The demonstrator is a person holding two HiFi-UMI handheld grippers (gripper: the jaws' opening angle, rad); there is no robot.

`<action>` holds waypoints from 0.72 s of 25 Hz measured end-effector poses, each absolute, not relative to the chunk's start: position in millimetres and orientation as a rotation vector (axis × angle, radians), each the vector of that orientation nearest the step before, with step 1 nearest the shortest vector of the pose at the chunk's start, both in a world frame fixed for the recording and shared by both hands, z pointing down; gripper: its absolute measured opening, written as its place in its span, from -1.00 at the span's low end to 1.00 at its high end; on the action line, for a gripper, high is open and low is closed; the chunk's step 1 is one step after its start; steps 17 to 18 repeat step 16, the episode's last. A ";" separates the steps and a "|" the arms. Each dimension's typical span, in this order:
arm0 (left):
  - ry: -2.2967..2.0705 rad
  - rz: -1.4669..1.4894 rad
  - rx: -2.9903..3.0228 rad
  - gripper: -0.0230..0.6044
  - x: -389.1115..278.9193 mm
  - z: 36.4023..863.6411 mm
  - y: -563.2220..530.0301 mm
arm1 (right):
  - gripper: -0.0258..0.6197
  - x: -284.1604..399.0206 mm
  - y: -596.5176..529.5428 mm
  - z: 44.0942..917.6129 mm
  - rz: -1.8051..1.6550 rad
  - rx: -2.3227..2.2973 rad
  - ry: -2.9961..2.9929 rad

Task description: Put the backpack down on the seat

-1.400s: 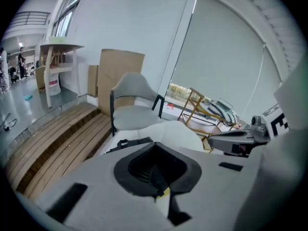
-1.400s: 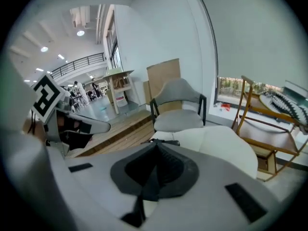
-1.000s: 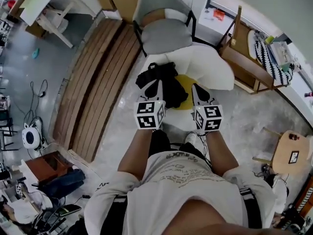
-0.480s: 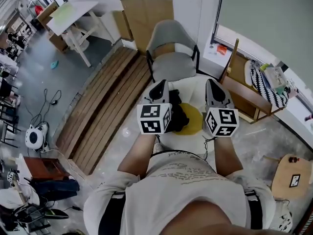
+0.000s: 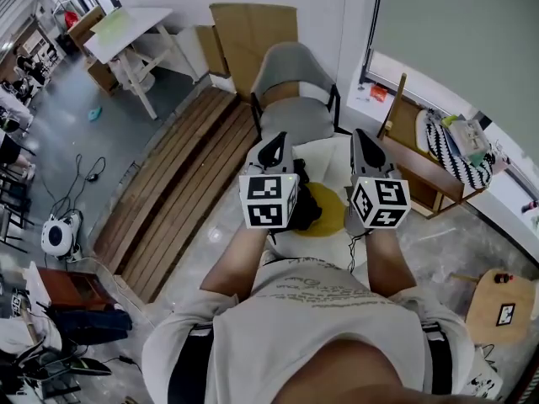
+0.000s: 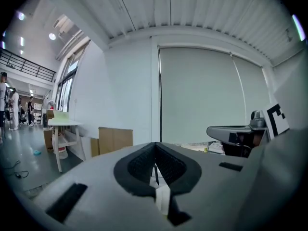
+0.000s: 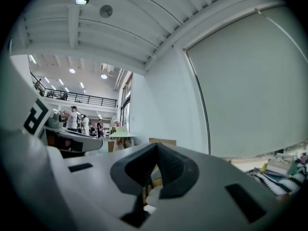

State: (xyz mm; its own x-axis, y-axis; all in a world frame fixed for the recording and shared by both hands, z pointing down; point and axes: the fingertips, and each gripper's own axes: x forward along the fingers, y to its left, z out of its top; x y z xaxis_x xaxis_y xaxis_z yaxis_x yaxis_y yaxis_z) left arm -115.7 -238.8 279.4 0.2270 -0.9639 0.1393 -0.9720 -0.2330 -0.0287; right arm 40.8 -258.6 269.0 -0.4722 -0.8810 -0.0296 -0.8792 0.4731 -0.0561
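The black and yellow backpack [image 5: 324,209] lies on the white seat [image 5: 324,154] in the head view, partly hidden behind my left gripper's marker cube. Both grippers are held up well above it and point forward, toward the grey chair [image 5: 295,82]. My left gripper [image 5: 274,146] is shut with nothing in it; in the left gripper view its jaws [image 6: 156,170] meet against the far wall. My right gripper [image 5: 364,141] is also shut and empty, and its closed jaws [image 7: 153,172] look into the room. Neither gripper touches the backpack.
A slatted wooden platform [image 5: 181,183] runs along the left of the seat. Cardboard sheets [image 5: 244,23] lean on the wall beside a white table [image 5: 135,28]. A wooden rack [image 5: 421,162] stands at the right, a small round stool [image 5: 497,301] at the lower right.
Both grippers have risen away from the backpack, which stays on the seat. The head view has lifted, so more of the wall and window shows.
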 end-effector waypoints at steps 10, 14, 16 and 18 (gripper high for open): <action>-1.919 0.158 2.381 -0.86 -125.5 281.1 -237.3 | -0.84 26.0 -257.1 277.5 -0.007 -1.595 2.693; -1.965 0.131 2.354 -0.86 -136.6 280.6 -236.6 | -0.84 13.9 -257.1 281.0 -0.037 -1.561 2.706; -1.978 0.132 2.343 -0.86 -140.3 281.8 -236.8 | -0.84 7.9 -256.8 281.3 -0.045 -1.541 2.710; -1.978 0.132 2.343 -0.86 -140.3 281.8 -236.8 | -0.84 7.9 -256.8 281.3 -0.045 -1.541 2.710</action>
